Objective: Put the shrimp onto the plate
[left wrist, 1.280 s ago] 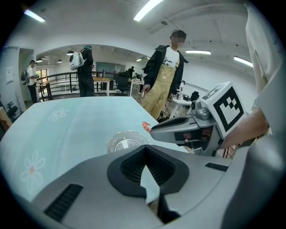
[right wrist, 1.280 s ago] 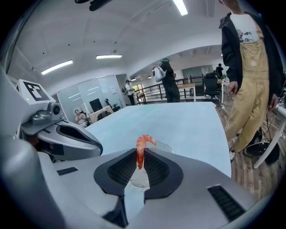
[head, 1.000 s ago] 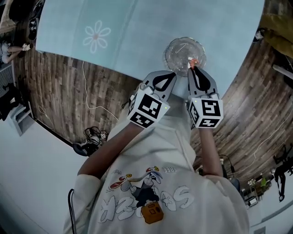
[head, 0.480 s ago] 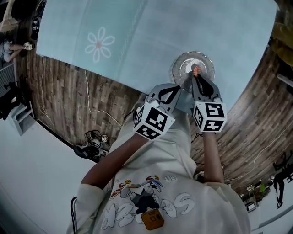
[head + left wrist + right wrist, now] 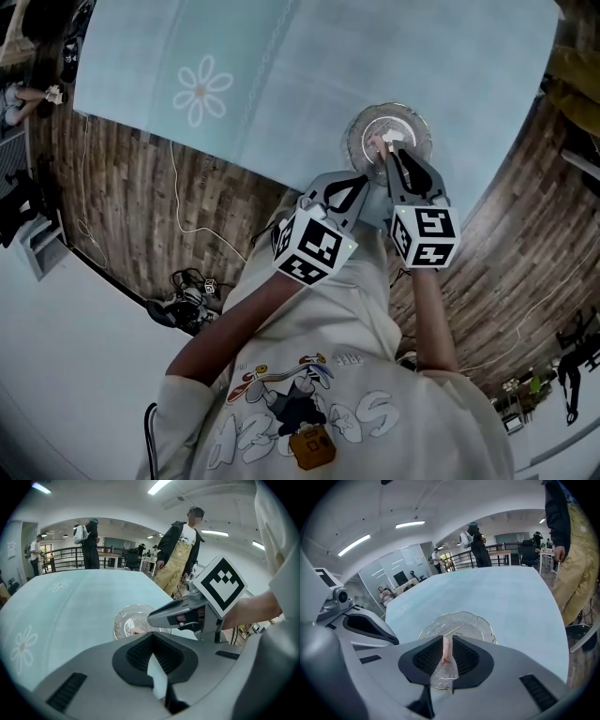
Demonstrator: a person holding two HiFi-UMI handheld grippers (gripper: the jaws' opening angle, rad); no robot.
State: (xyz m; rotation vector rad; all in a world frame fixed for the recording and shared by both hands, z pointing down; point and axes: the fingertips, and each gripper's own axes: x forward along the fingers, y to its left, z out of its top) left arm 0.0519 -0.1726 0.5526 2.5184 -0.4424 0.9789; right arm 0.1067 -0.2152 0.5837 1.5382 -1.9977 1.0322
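Tablecloth (image 5: 375,56) lies open beyond the plate (image 5: 423,125); left gripper (image 5: 356,183) crowds its rim.

Shrimp (image 5: 445,649) between right gripper (image 5: 387,152) fingers, above plate (image 5: 415,122); plate on table (image 5: 281,75); left gripper (image 5: 359,180) alongside, left.

Bright, even indoor light from ceiling strip lights (image 5: 410,524); strong fisheye bending, with dark vignetted corners in every frame.

R hand-held gripper (image 5: 387,150) w/ shrimp (image 5: 378,144) over glass plate (image 5: 413,122), L hand-held gripper (image 5: 364,175) beside
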